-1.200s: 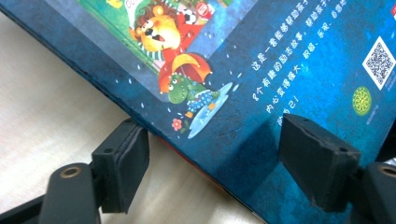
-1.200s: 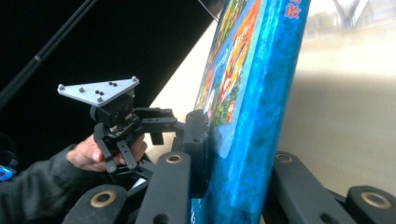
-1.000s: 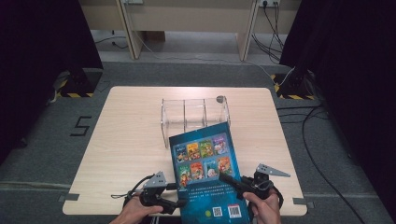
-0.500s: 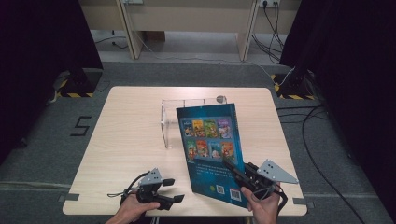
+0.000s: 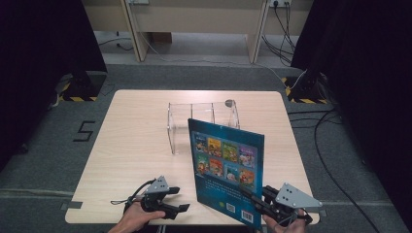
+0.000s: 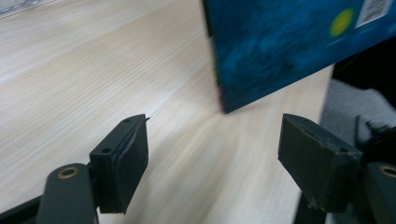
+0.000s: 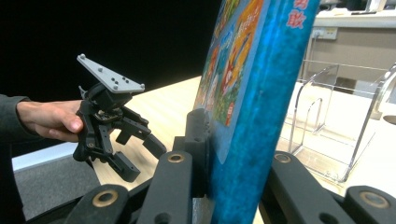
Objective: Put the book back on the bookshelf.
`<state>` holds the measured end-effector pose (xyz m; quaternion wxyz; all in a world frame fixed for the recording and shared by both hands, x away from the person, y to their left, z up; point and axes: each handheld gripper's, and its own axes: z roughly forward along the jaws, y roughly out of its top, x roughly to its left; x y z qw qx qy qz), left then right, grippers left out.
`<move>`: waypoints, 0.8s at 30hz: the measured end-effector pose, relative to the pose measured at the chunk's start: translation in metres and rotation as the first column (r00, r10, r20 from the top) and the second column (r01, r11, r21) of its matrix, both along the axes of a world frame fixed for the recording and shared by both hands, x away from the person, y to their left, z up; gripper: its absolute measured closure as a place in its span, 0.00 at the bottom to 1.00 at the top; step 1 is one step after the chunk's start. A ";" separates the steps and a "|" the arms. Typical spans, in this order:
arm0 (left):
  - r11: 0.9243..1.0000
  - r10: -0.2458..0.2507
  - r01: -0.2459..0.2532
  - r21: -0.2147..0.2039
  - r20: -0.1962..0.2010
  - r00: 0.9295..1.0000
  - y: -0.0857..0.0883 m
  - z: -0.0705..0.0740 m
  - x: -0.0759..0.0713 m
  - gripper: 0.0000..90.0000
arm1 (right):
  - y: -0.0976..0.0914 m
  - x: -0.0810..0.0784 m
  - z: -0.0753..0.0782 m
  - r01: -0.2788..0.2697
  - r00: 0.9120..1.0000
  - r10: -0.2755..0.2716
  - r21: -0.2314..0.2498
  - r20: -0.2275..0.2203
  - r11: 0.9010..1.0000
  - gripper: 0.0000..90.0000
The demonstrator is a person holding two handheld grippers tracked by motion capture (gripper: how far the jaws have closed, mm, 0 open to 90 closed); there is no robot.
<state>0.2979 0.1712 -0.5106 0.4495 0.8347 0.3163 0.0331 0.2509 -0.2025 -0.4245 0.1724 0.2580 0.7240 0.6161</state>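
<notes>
A blue picture book stands nearly upright above the table's front right part, its back cover with several small pictures facing me. My right gripper is shut on its lower edge; in the right gripper view the jaws clamp the book from both sides. My left gripper rests low at the front of the table, left of the book, open with nothing between its jaws. The left gripper view has its jaws wide apart, with the book's corner ahead of them and clear of the wood.
A clear acrylic rack with upright dividers stands at the middle of the light wooden table, just behind the book; it also appears beyond the book. The left gripper and its hand are at the table's near edge. Cables lie on the floor.
The book has been tipped up from lying flat to nearly upright and has shifted right with the right gripper. The left gripper has stayed at the table's front, now apart from the book.
</notes>
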 end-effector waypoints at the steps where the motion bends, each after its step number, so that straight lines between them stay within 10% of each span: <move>1: 1.000 0.005 -0.005 0.014 -0.001 1.000 0.001 -0.001 0.001 0.27 | 0.000 -0.001 -0.001 0.008 1.000 -0.008 0.002 0.009 1.000 0.87; 7: 0.992 0.035 -0.038 0.122 0.026 0.999 0.006 -0.005 0.005 0.27 | -0.004 -0.002 -0.008 0.033 0.998 -0.033 0.009 0.055 0.999 0.87; 24: 0.992 0.016 -0.020 0.122 0.037 0.999 0.005 -0.005 0.004 0.26 | -0.012 -0.008 -0.010 0.153 0.982 -0.145 -0.059 0.123 0.986 0.87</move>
